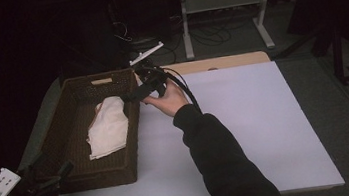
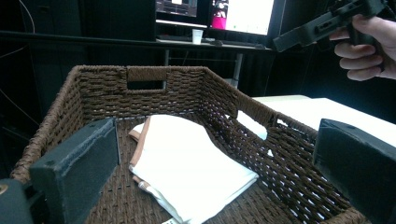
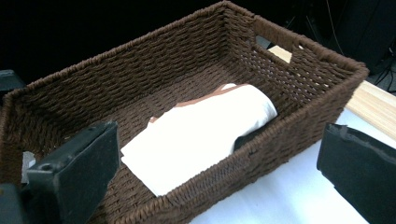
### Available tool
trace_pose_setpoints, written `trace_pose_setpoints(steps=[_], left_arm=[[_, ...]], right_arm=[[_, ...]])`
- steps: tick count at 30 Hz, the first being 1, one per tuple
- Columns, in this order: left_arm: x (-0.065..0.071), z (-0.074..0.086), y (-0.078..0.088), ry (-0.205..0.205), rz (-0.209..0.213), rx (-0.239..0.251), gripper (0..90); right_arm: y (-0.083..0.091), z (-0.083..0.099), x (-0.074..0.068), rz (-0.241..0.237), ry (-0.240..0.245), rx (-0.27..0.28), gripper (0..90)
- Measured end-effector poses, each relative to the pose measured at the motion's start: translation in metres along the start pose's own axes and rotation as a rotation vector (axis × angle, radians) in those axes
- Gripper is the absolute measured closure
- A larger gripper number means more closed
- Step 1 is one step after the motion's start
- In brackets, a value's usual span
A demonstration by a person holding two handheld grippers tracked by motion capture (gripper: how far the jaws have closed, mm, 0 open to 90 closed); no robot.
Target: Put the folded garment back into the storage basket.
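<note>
Showing monitors (image 2: pixel 219 14) behind basket (image 2: pixel 93 93)

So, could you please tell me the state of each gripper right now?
Left gripper: open, holding nothing.
Right gripper: open, holding nothing; the cloth lies in the basket.

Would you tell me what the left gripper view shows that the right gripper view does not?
The left gripper view alone shows the right gripper in the person's hand, raised beyond the basket, with lit screens and a cup behind. The right gripper view alone shows the wooden table edge beyond the basket. Both share the brown woven basket with the folded white cloth lying inside, seen between open black jaws.
</note>
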State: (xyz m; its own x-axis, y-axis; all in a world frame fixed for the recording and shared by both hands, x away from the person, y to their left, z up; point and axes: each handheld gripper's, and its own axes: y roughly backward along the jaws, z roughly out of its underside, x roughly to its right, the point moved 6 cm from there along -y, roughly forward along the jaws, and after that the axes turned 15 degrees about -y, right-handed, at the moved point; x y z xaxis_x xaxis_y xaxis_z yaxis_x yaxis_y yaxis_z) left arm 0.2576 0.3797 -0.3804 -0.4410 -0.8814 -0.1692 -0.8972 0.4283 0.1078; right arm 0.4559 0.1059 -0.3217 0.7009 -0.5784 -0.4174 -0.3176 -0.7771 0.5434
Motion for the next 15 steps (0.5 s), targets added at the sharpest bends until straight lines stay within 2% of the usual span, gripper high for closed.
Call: trace_pose_setpoints(steps=[15], left_arm=[[0.002, 0.000, -0.003, -0.009, 0.011, -0.005, 0.0]], right_arm=[[0.030, 0.019, 0.020, 0.042, -0.008, -0.001, 0.0]])
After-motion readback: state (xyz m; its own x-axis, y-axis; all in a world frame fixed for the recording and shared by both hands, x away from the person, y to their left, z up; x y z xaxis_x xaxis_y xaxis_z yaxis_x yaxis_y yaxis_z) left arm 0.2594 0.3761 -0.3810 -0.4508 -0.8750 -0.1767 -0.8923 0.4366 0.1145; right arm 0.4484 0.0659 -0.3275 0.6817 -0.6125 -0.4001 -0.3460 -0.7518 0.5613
